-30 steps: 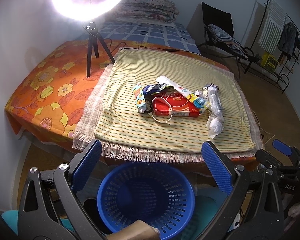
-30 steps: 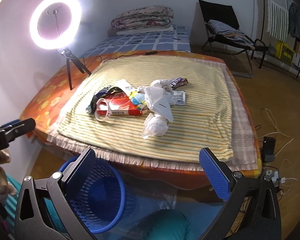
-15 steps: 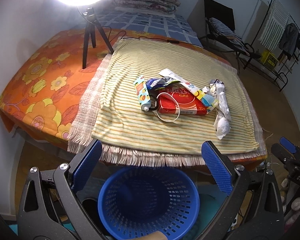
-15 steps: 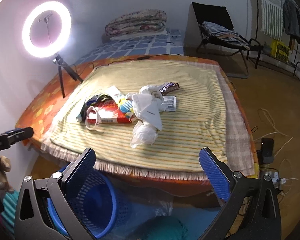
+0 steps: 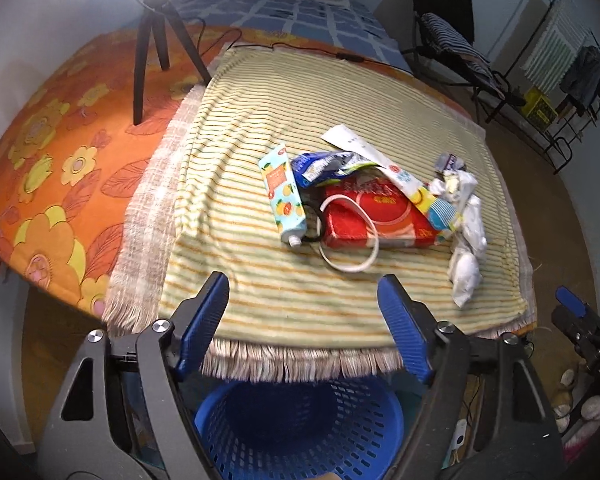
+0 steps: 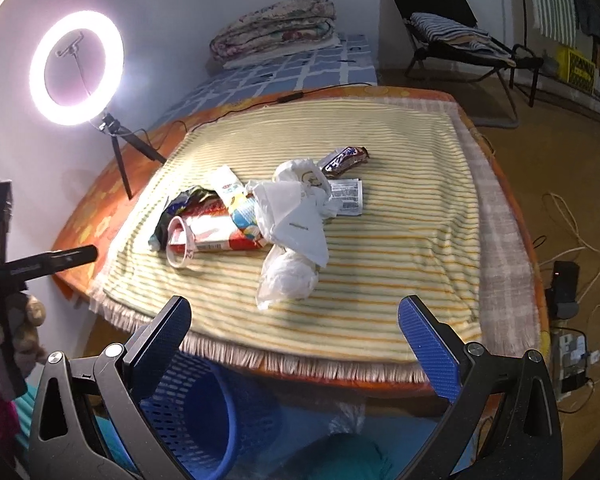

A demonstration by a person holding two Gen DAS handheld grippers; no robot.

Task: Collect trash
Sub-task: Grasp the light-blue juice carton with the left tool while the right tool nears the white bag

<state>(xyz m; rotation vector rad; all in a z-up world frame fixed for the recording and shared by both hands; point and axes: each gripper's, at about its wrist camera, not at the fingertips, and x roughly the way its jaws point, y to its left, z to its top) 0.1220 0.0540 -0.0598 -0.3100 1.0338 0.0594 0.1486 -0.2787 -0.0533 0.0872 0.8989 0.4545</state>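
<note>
Left gripper (image 5: 302, 312) jaws narrowing, empty; right gripper (image 6: 294, 330) spread, empty. White ring (image 5: 350, 236), probably looped under red pack (image 5: 376, 220), may drag it along.

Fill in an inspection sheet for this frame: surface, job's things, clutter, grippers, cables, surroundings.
Surface: striped yellow blanket over an orange floral cover.
Job's things: trash pile mid-blanket: tube, red pack, white ring, white bags, candy bar wrapper; blue basket below the near edge.
Clutter: nothing seen.
Grippers: left gripper open, jaws just been closing, nothing between them; right gripper open, empty.
Cables: black cord along the far edge; white cables on the floor.
Surroundings: ring light, folded quilts, chair.
</note>
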